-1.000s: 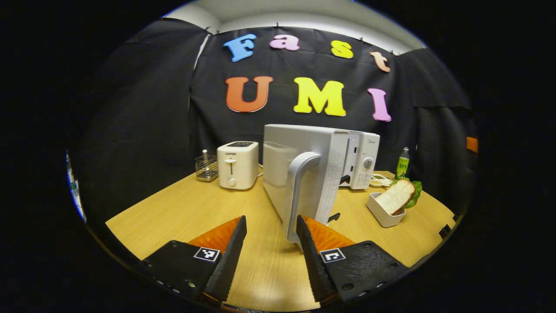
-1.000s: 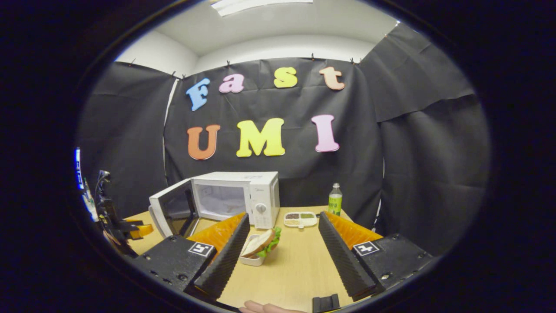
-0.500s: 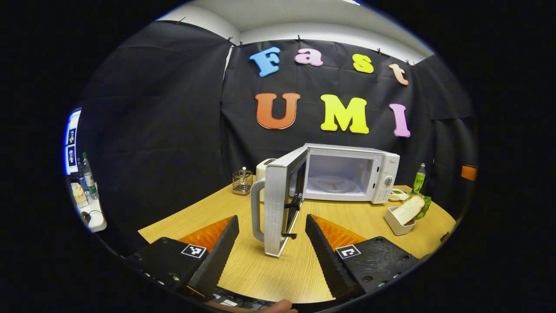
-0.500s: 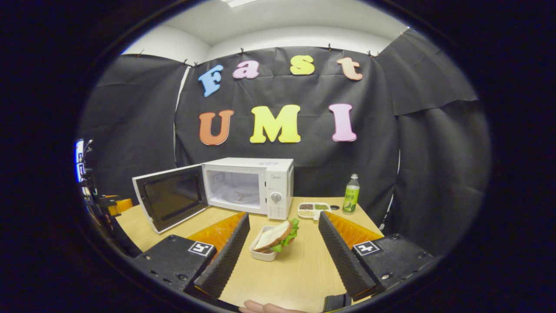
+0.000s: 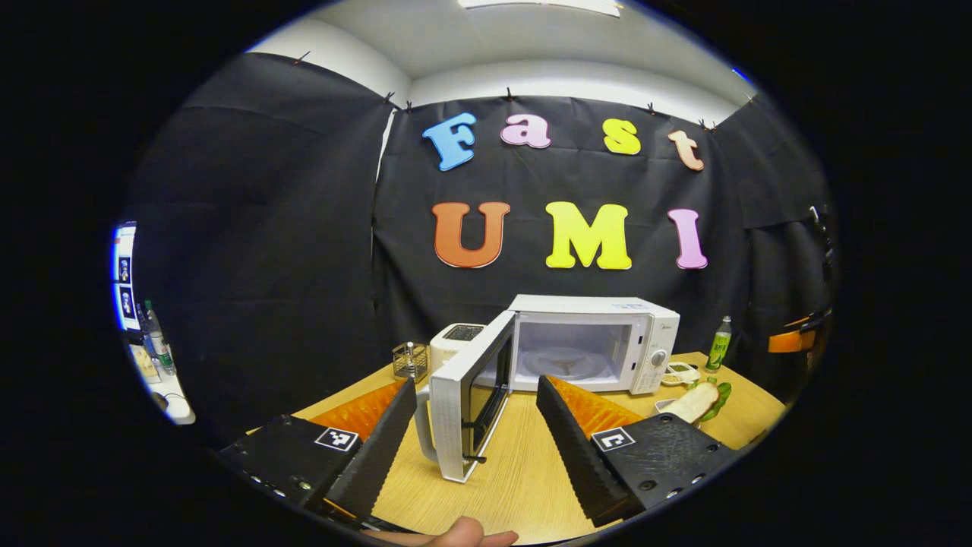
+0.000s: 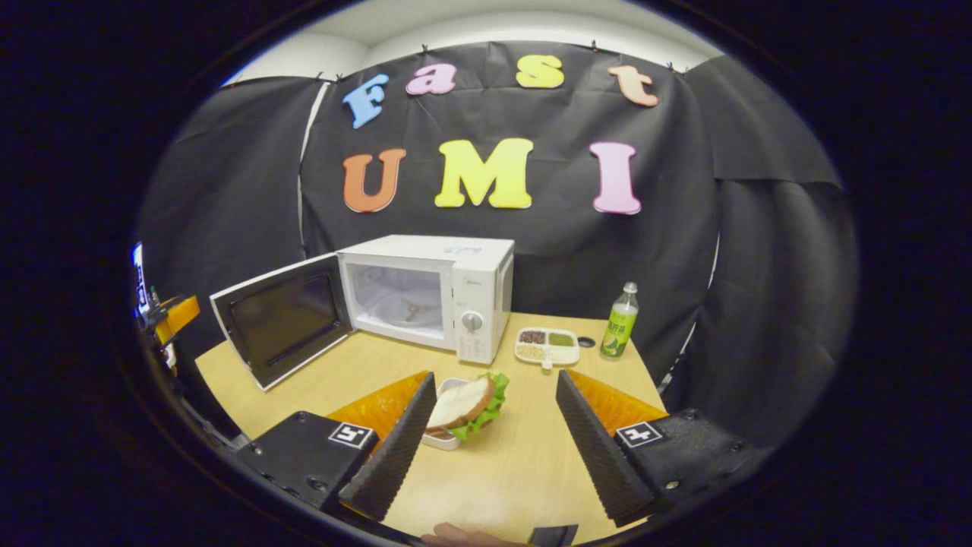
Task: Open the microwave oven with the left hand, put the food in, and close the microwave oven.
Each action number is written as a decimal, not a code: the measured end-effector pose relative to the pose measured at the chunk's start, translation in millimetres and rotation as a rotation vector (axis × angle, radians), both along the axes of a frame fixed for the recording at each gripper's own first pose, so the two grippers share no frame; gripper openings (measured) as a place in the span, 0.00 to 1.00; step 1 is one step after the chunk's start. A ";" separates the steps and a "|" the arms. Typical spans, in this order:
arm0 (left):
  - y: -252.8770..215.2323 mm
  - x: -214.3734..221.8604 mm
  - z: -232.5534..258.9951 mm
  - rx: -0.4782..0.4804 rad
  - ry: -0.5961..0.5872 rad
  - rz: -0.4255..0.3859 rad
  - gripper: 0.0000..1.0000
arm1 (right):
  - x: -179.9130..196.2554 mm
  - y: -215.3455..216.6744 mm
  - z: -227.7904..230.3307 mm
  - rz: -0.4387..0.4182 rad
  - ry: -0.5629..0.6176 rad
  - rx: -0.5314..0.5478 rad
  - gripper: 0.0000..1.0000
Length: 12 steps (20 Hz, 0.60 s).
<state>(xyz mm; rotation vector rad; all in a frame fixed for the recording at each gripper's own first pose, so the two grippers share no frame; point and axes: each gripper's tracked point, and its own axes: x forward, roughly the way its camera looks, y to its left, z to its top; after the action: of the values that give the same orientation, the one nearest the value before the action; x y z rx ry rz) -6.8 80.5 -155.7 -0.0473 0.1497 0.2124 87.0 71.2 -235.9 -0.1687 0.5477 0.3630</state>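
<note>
The first step looks done: the microwave oven (image 6: 425, 292) stands at the centre of the right gripper view with its door (image 6: 281, 319) swung wide to the left of the frame, the white cavity and its turntable open to sight; in the left gripper view the same door (image 5: 465, 395) stands nearly edge-on in the lower middle, its pale handle (image 5: 422, 425) towards the left claw (image 5: 474, 433); that claw is spread and pinches nothing, its fingers framing the door but apart from it.

The middle step is not yet begun, by my reading; the food, a sandwich (image 6: 463, 403) of bread and green lettuce, sits in a small white tray (image 6: 440, 439) on the bench (image 6: 501, 471), in the lower middle of the right gripper view, just in front of the oven's control panel; in the left gripper view it lies at the lower right (image 5: 695, 401), partly behind that claw's right finger.

The right claw (image 6: 486, 437) is spread wide and empty; the sandwich shows between its fingers, close by the left one, though beyond their tips rather than within reach of a pinch, as far as I can judge.

Left to do: take up the tray with the sandwich, set it in the cavity, then shut the door; a green bottle (image 6: 620, 321) and a divided dish (image 6: 548, 344) stand to the right of the oven, clear of that path.
</note>
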 end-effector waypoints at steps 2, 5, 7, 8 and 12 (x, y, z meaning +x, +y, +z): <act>-11.5 6.6 17.7 -0.011 -0.023 -0.007 0.95 | 21.5 -2.4 -13.7 0.006 0.120 0.045 0.93; -25.8 11.9 34.0 -0.022 -0.037 -0.007 0.95 | 39.0 -0.7 -49.8 0.027 0.341 0.108 0.89; -35.5 13.2 40.7 -0.008 -0.042 -0.007 0.95 | 50.8 1.1 -71.7 0.052 0.452 0.132 0.98; -38.4 12.5 43.0 -0.005 -0.038 -0.005 0.95 | 56.6 2.2 -81.3 0.063 0.510 0.155 0.98; -39.4 6.3 47.8 0.021 -0.033 0.026 0.95 | 67.2 9.7 -113.8 0.078 0.745 0.294 0.83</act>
<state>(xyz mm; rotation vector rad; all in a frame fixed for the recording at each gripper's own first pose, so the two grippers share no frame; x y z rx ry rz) -0.5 41.1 -107.9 -0.0315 0.1144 0.2393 154.2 80.9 -349.7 0.2448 1.2135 0.5796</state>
